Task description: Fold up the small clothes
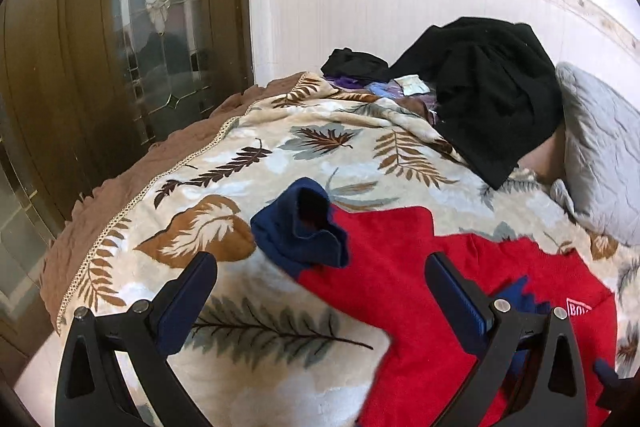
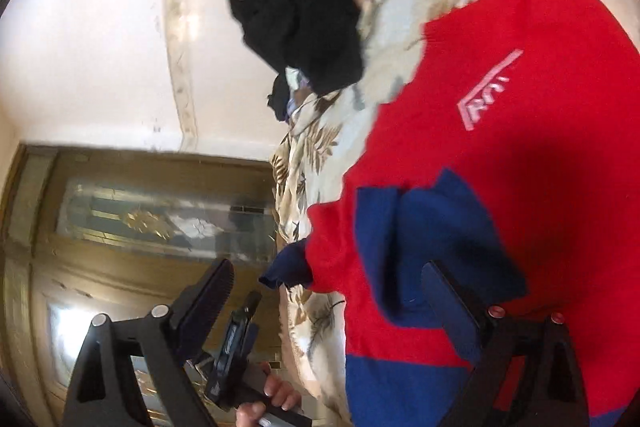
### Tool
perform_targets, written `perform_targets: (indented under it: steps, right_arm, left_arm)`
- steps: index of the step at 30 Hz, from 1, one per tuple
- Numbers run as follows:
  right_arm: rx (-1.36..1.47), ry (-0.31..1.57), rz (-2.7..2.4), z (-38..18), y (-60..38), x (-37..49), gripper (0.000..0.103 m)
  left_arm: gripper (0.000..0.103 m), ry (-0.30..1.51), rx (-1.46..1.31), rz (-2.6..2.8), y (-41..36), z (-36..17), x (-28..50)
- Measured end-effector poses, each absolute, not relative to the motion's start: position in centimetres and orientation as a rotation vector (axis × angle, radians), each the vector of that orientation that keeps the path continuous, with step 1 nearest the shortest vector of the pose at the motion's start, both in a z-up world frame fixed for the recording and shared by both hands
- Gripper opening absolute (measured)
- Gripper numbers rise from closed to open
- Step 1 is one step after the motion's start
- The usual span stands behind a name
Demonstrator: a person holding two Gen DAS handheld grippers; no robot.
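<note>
Here's the bed: a cream blanket [image 1: 304, 131] printed with brown and grey leaves fills the middle of the left wrist view, a brown frilled edge running down its left side. Behind it, a white panelled wall [image 1: 360, 7] with a patterned border across the top; a wooden door [image 1: 80, 67] with leaded glass takes the whole left of the frame. A grey pillow [image 1: 600, 155] sits at the right edge.

One red sweater [image 1: 400, 267] with navy cuffs lies spread on the blanket, lower centre to lower right; its navy cuff [image 1: 304, 227] sticks up open-mouthed just above centre. In the right wrist view the same sweater [image 2: 500, 147] fills the right half, logo showing, blurred.

Left gripper [image 1: 320, 287] — jaws spread wide, nothing between them, hovering over the sleeve and the blanket. Right gripper [image 2: 328, 291] — also wide apart, empty; the right-hand finger overlaps the sweater's navy patch, contact I cannot tell. A hand [image 2: 272, 399] holding the other tool shows at the bottom of that view.

Count: one sweater, one black heap of clothes [image 1: 480, 87] upper right, a smaller dark pile [image 1: 352, 65] beside it, one pillow.
</note>
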State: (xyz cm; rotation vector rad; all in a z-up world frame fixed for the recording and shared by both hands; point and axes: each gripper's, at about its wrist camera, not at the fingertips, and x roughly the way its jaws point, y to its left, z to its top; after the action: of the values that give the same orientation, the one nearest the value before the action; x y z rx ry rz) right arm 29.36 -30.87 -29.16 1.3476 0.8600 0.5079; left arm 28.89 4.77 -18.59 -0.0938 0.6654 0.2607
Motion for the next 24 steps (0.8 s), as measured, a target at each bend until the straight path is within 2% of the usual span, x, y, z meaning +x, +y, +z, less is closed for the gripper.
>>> perform_targets:
  steps: [6,11,19,24]
  right_arm:
    - [1.293,0.925,0.476,-30.4,-28.0,31.9,0.097]
    - [1.254,0.943,0.436,-30.9,-24.5,34.1,0.097]
    - [0.873,0.916,0.685,-22.7,-16.2,32.8,0.097]
    - [0.779,0.92,0.747,-21.6,-15.7,30.7,0.097]
  left_arm:
    - [0.103,0.688,-0.11,0.407,8.6,-19.1,29.4]
    - [0.103,0.792,-0.218,0.521,14.1,-20.8,30.3]
    - [0.103,0.815,-0.38,0.624,20.9,-21.4,29.4]
    - [0.103,0.804,-0.452,0.619,22.9,-21.6,28.9]
